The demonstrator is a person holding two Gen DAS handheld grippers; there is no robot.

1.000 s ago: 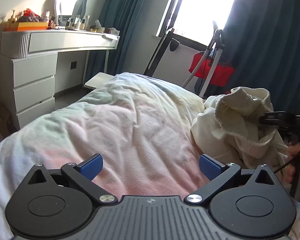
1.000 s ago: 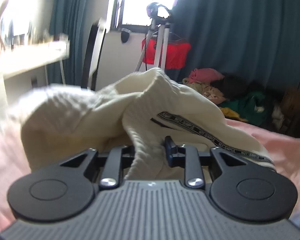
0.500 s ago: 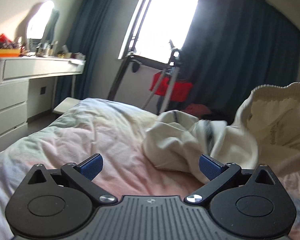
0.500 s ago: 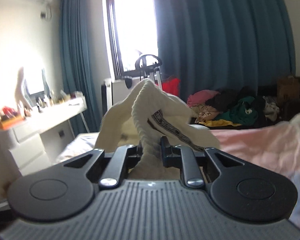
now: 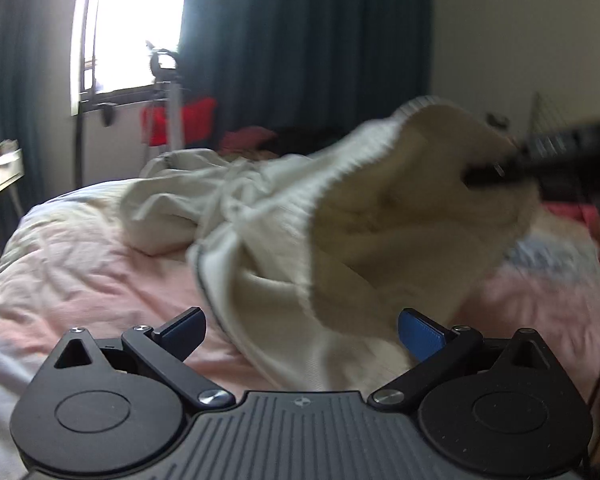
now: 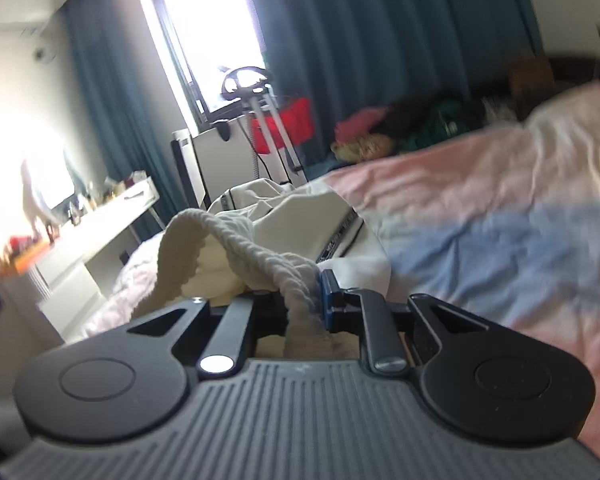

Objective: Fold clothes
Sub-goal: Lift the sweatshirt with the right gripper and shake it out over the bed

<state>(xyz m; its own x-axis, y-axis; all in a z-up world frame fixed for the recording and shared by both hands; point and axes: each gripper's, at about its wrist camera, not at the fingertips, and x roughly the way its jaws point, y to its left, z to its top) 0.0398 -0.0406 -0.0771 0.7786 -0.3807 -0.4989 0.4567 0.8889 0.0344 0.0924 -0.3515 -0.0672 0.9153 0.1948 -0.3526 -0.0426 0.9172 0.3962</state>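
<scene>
A cream garment (image 5: 284,232) with a ribbed waistband and a dark printed side stripe lies crumpled on the pink bedspread (image 5: 92,264). My right gripper (image 6: 300,300) is shut on the ribbed waistband (image 6: 260,256) and holds it lifted; it shows at the right of the left wrist view (image 5: 500,172). My left gripper (image 5: 302,330) is open, its blue pads (image 5: 420,336) wide apart, just in front of the garment's hanging lower fold, gripping nothing.
A white dressing table (image 6: 92,236) with small items stands left of the bed. A tripod and red bag (image 5: 180,124) stand by the window. A heap of coloured clothes (image 6: 400,128) lies beyond the bed, against dark teal curtains (image 5: 300,40).
My right gripper has pulled the waistband up and to the right, stretching the garment out across the bed. My left gripper has swung right toward the garment and stayed open.
</scene>
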